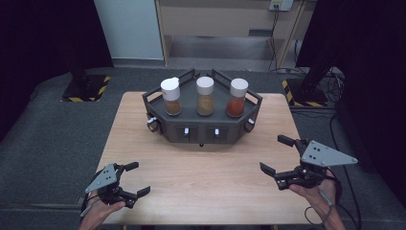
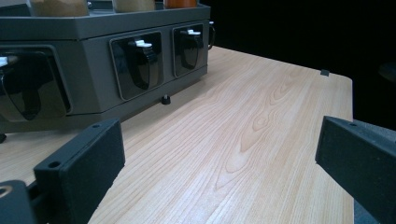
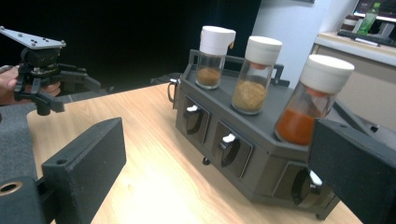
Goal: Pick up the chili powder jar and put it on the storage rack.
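Spice rack is being approached by 2 empty, wide-open grippers.

Right gripper (image 1: pixel 276 162) and left gripper (image 1: pixel 135 178) are being held over the table (image 1: pixel 201 187), nothing gripped; the red-spice jar (image 1: pixel 237 98), standing upright at the rack's (image 1: pixel 201 127) right, is best being approached level, jaws straddling the glass below the cap.

the left gripper view's top edge crops the three jars (image 2: pixel 135 4) above their contents.

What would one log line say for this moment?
left claw: open, empty | right claw: open, empty | three spice jars: upright on grey rack | table
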